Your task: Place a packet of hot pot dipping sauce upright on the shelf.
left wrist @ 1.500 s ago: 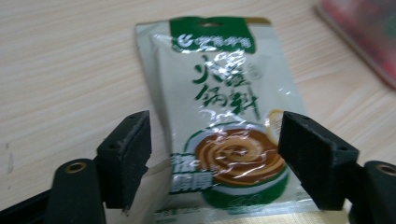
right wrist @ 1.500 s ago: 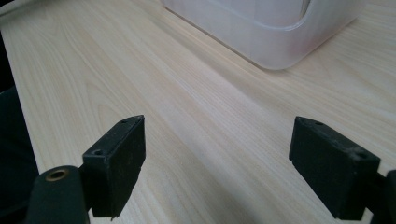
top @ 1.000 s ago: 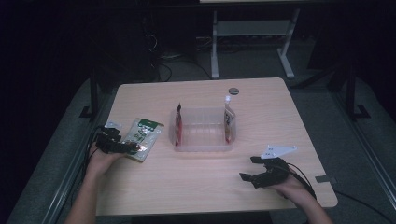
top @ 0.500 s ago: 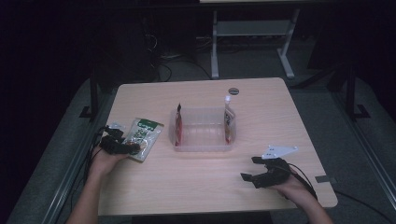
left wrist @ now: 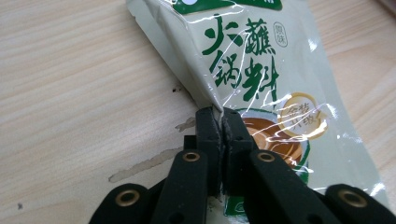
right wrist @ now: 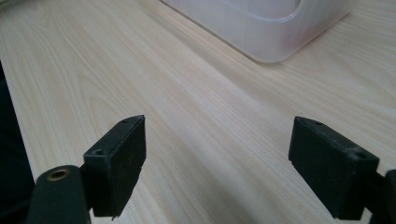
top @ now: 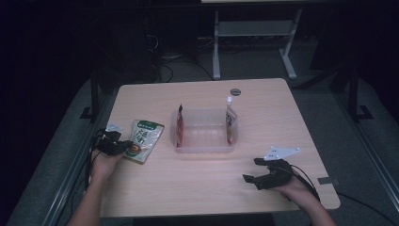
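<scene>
While my left tongs (left wrist: pixel 220 122) have just been closing and now pinch the sauce packet (top: pixel 144 140) at the table's (top: pixel 197 188) near left, my right tongs (top: pixel 254 170) rest released. I judge the grasp done; next calls for lifting it right toward the clear bin (top: pixel 205 147).

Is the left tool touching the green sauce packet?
Touching. In the left gripper view, the left tool, whose jaws have just been closing, pinches the edge of the sauce packet between its pads.

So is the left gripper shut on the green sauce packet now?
Yes. The left gripper has just closed; its fingers pinch the edge of the sauce packet, puckering the film. The packet lies flat on the table.
</scene>
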A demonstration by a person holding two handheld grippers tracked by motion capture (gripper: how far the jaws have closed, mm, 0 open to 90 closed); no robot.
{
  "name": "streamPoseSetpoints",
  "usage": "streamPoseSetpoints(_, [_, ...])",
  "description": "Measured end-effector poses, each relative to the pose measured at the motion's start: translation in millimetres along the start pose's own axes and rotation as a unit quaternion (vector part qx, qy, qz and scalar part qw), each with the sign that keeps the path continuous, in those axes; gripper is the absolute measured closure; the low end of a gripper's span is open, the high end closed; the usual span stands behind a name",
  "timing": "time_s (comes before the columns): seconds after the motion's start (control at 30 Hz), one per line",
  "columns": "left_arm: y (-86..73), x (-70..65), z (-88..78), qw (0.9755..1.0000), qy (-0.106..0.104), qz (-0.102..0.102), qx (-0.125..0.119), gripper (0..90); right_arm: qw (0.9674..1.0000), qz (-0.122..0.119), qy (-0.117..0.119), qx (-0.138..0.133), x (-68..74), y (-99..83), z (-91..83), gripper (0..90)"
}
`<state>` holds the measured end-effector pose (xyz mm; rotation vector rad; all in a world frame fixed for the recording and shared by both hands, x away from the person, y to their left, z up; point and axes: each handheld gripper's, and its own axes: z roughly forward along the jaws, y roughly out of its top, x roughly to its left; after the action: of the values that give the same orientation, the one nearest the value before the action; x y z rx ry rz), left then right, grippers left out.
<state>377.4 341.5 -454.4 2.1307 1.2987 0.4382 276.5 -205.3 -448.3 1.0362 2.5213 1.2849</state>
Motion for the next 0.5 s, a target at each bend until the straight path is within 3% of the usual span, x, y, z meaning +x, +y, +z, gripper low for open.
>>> streamPoseSetpoints(0.3, [1.2, 6.0, -9.5, 0.9988, -0.043, -0.018, -0.014, 89.8, 1.0000, 0.002, 0.001, -0.006, -1.9, -0.4, -1.8, 18.5])
streamPoseSetpoints(0.5, [4.7, 7.5, -23.7, 0.9971, -0.071, -0.009, -0.026, 89.9, 1.0000, 0.002, 0.001, -0.008, -1.6, -0.4, -2.8, 18.5])
